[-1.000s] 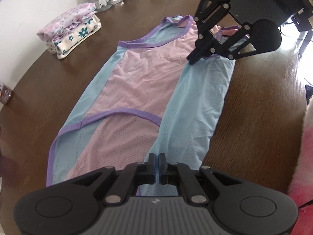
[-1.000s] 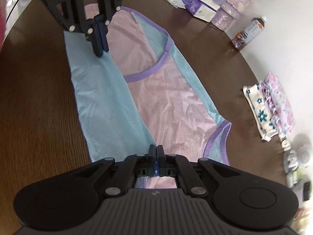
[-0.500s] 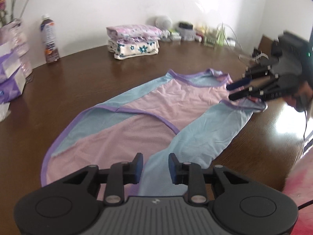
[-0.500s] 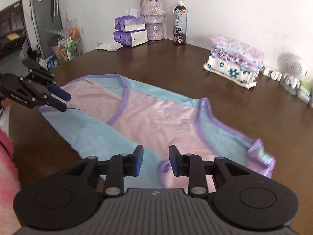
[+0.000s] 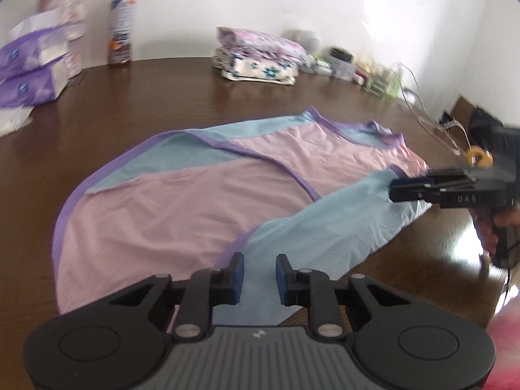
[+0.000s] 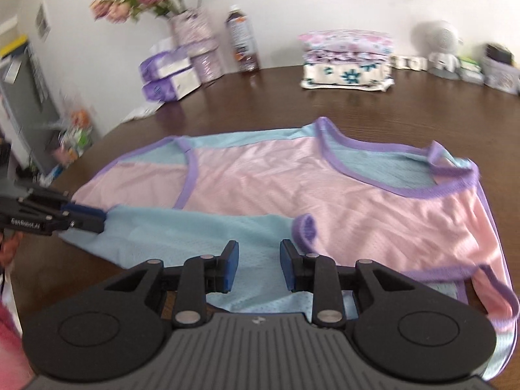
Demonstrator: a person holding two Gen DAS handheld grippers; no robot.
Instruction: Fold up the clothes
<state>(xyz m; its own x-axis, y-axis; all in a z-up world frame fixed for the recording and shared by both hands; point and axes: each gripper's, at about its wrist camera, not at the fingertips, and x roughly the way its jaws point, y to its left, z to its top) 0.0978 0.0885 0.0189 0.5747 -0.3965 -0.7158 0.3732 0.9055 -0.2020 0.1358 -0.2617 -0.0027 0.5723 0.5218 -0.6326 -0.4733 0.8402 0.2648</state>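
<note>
A pink sleeveless top (image 5: 201, 201) with light blue sides and purple trim lies flat on the brown table (image 5: 162, 97). Its near side is folded over as a light blue strip (image 5: 325, 227). My left gripper (image 5: 258, 269) is open just above the strip's left end, holding nothing. My right gripper (image 5: 395, 191) shows side-on at the strip's other end. In the right wrist view the top (image 6: 341, 201) spreads ahead, and my right gripper (image 6: 258, 260) is open over the blue strip (image 6: 182, 230). My left gripper (image 6: 102, 219) points in at the strip's far end.
A stack of folded floral clothes (image 5: 260, 61) (image 6: 346, 65) sits at the back of the table. A bottle (image 5: 122, 32), tissue packs (image 5: 29, 71) and a vase of flowers (image 6: 191, 39) stand at the back left. Small items (image 5: 357, 68) line the back right.
One second ago both grippers were shut on the blue edge. They have since opened, let it go and drawn back towards the table's near edge. The folded strip stays lying on the top.
</note>
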